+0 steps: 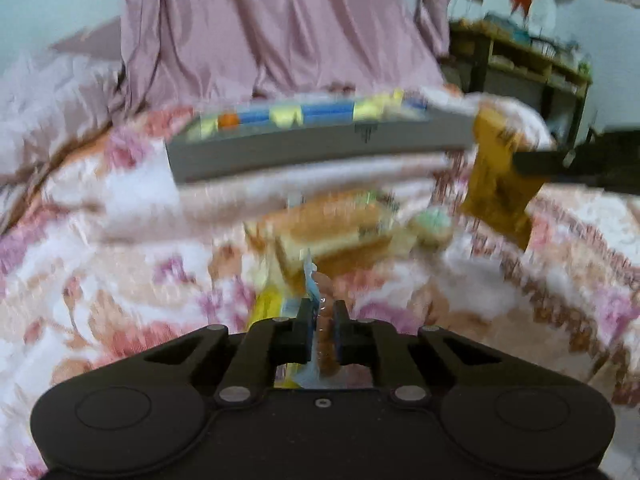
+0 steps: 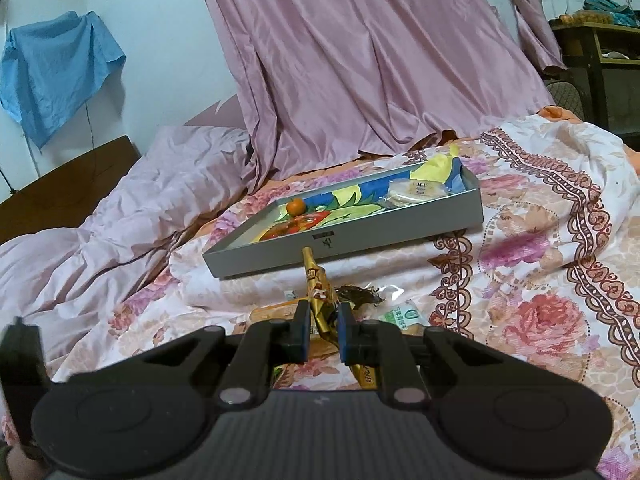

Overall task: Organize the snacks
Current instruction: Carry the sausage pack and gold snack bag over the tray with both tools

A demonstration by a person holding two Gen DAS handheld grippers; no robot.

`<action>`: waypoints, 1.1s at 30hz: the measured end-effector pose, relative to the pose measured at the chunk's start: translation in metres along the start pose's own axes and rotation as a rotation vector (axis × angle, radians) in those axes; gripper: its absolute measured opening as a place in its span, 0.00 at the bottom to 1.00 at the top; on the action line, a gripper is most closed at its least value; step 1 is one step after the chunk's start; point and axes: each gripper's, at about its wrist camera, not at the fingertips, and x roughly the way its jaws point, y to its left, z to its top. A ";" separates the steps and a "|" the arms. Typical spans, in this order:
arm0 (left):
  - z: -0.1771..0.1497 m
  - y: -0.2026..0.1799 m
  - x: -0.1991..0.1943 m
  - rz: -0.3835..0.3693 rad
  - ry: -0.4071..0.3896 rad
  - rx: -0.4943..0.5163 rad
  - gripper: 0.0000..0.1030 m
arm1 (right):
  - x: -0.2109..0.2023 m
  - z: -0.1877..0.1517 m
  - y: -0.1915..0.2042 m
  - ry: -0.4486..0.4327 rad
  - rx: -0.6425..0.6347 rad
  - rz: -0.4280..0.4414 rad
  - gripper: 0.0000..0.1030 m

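Note:
The left wrist view is blurred by motion. My left gripper (image 1: 323, 320) is shut on a snack packet (image 1: 316, 300) with a clear, blue and yellow wrapper. My right gripper (image 2: 323, 324) is shut on a gold snack packet (image 2: 318, 288), which hangs at the right in the left wrist view as the gold packet (image 1: 496, 188). Ahead on the bed lies a grey tray (image 2: 348, 238) with a colourful lining. It holds a small orange (image 2: 295, 207), a red packet (image 2: 296, 227) and wrapped round cakes (image 2: 416, 192). The same tray (image 1: 320, 152) fills the middle of the left wrist view.
Loose snacks lie on the floral bedspread (image 2: 540, 280) before the tray: an orange packet (image 2: 276, 312), a dark wrapper (image 2: 360, 294) and a green-white packet (image 2: 404, 314). A pink curtain (image 2: 360, 60) hangs behind. A rumpled pink quilt (image 2: 100, 232) lies left, and shelves (image 1: 532, 68) stand right.

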 end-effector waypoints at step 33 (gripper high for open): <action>0.017 0.009 -0.048 -0.029 -0.218 -0.101 0.08 | -0.001 0.000 0.010 -0.015 -0.053 0.003 0.15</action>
